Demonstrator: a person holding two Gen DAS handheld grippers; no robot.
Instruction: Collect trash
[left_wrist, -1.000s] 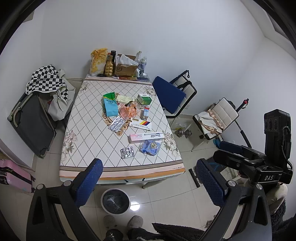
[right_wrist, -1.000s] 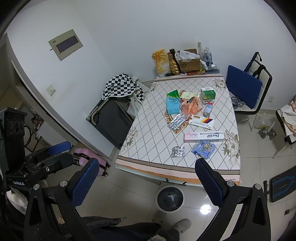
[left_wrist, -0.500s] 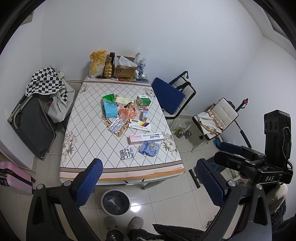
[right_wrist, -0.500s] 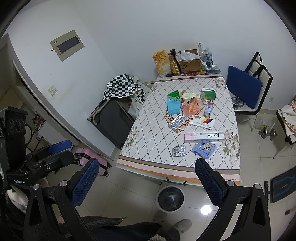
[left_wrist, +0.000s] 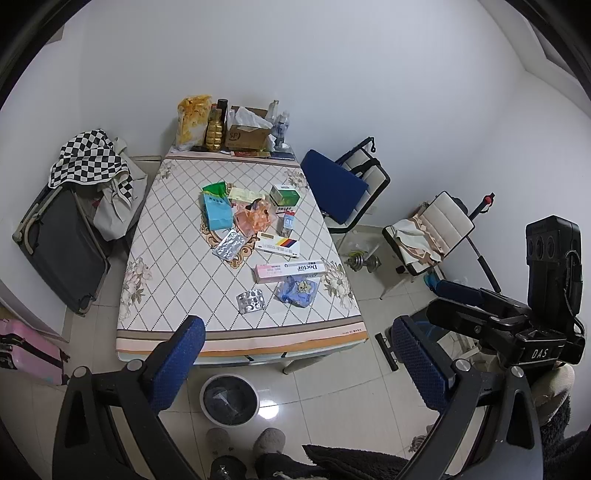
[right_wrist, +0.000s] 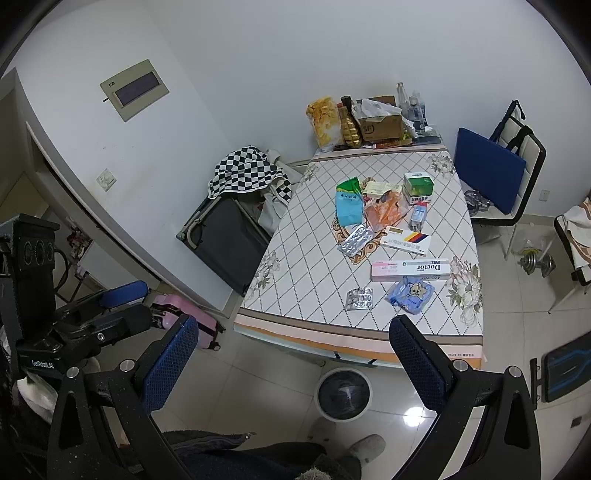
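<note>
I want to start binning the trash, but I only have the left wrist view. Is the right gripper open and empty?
Observer: Yes. In the right wrist view, the right gripper has its blue padded fingers wide apart, with nothing between them.
Operator: Is anything mounted on the wall left of the diamond-patterned cloth table?
Observer: Yes, a beige rectangular wall panel with a dark window, high up.
Operator: Anything else on that wall?
Observer: A pale square wall switch, lower than the panel.
</note>
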